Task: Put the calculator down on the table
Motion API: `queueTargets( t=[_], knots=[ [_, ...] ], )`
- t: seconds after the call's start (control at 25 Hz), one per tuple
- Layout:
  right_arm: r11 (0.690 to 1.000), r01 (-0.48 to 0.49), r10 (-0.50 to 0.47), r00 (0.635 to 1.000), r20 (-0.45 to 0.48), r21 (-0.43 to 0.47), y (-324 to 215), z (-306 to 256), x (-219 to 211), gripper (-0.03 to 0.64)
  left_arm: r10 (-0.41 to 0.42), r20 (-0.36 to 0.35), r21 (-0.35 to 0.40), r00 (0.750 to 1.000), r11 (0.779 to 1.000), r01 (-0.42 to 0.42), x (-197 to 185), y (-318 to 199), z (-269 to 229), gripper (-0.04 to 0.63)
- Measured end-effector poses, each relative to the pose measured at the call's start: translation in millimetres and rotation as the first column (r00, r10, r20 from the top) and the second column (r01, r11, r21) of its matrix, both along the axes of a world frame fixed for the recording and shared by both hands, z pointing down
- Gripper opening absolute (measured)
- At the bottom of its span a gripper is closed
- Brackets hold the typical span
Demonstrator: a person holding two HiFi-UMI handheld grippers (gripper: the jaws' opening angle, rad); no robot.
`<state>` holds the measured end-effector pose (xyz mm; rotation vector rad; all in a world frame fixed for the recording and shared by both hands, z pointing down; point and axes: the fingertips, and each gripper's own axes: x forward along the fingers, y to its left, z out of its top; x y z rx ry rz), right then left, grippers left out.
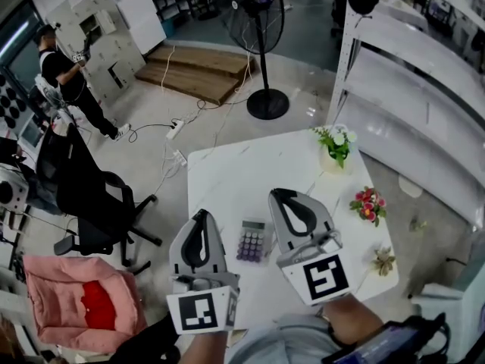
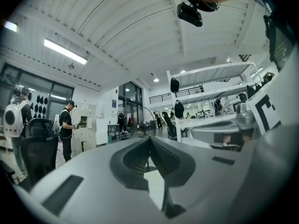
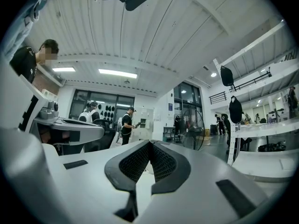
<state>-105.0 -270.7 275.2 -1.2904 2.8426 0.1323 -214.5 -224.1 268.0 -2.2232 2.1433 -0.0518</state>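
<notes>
Since the calculator [image 1: 253, 240] lies flat on the table [image 1: 227, 173] between them, left gripper [image 1: 203, 215] and right gripper [image 1: 279, 196] hover closed, empty.
</notes>
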Motion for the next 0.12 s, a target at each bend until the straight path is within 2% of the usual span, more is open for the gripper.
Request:
queueTargets(
  t=[0.12],
  knots=[
    [1.000,0.001,-0.001,1.000,-0.002,0.001,-0.6,0.3,2.5,0.015,0.001,0.006,-0.013,1.000,1.000,-0.001,2.5,0.3,2.9,0.008]
  ],
)
